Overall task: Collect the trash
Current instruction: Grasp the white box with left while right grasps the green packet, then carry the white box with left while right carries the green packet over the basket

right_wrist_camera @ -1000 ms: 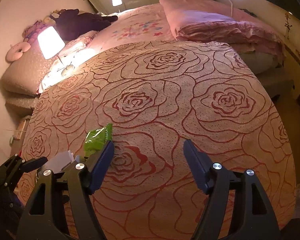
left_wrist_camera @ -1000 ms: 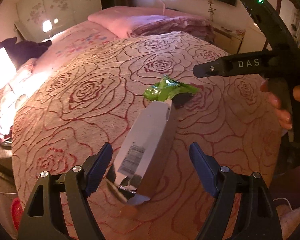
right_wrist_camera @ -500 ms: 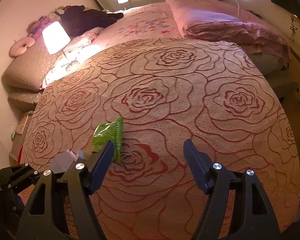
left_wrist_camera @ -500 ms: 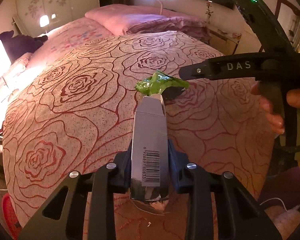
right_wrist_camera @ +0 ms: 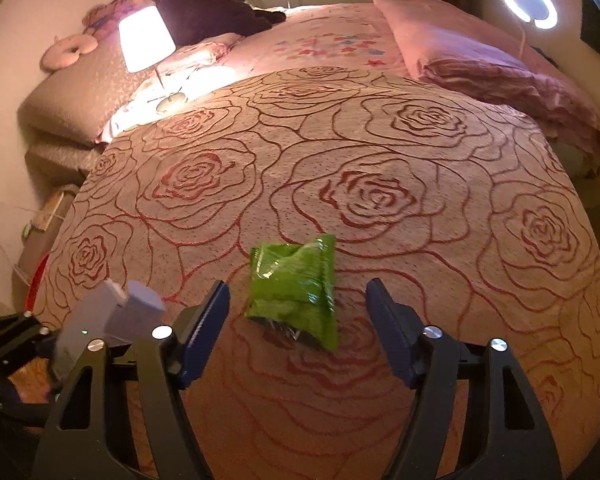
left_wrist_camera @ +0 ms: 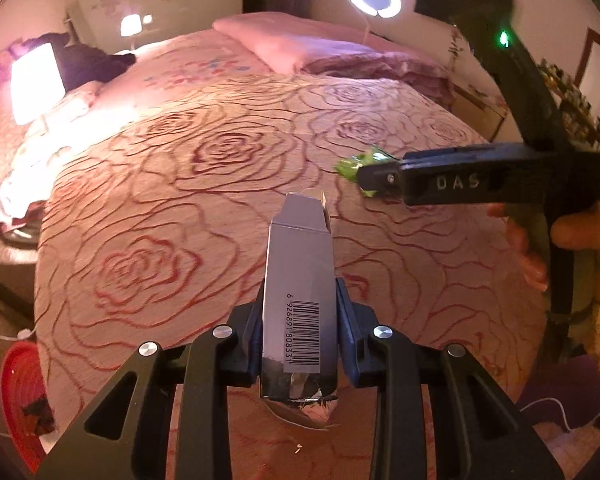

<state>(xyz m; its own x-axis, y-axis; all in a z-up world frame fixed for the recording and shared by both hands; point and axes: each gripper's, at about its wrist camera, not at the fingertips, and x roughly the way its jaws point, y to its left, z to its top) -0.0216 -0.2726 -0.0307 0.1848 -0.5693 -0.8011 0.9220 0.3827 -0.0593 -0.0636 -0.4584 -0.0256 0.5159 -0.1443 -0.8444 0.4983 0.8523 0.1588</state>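
A rose-patterned bedspread (right_wrist_camera: 380, 152) glows under 1 lamp (right_wrist_camera: 144, 38). The left gripper (left_wrist_camera: 299, 332) clamps a grey carton (left_wrist_camera: 300, 280); the right gripper (right_wrist_camera: 296, 320), jaws closing, straddles the green wrapper (right_wrist_camera: 296, 284) untouched.

The grey carton (left_wrist_camera: 300, 280) bears a white label (left_wrist_camera: 305, 336) with a black barcode. The digits printed beside the bars run lengthwise along the carton and read 6 926891 808331; some figures are small and may be misread. The side bar of the right claw (left_wrist_camera: 460, 182), seen in the left wrist view, carries the raised letters "DAS". No print on the green wrapper (right_wrist_camera: 296, 286) is legible.
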